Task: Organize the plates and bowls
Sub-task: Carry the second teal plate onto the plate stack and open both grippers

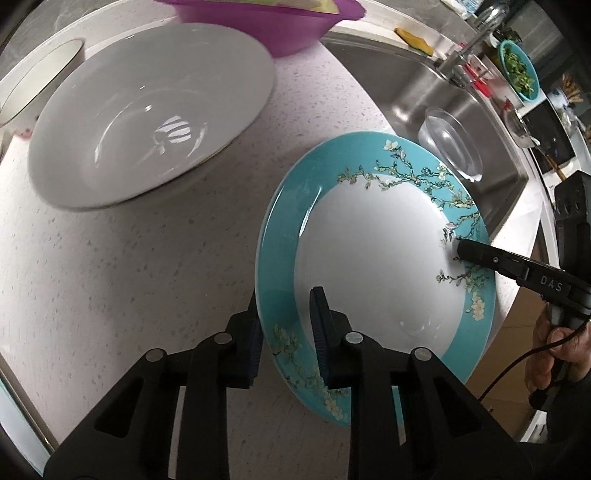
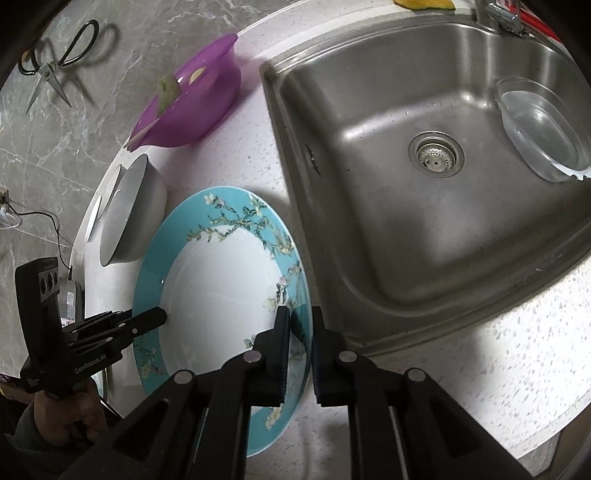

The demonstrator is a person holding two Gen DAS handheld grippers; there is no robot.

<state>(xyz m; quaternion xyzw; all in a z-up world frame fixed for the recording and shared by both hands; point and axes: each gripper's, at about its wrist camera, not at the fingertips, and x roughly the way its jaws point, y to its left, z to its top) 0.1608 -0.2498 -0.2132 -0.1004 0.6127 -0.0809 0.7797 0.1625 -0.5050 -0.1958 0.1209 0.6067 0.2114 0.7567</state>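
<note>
On the speckled pale counter (image 1: 129, 266) beside the steel sink (image 2: 424, 229), we note both the left gripper (image 1: 286, 332) and right gripper (image 2: 299, 343) clamping opposite rims of the teal blossom plate (image 1: 369, 251), near a white bowl (image 1: 147, 122).

my left gripper (image 1: 286, 332) hides part of the teal plate's (image 1: 280, 236) rim; the purple bowl (image 1: 280, 33) runs off the top edge.
</note>
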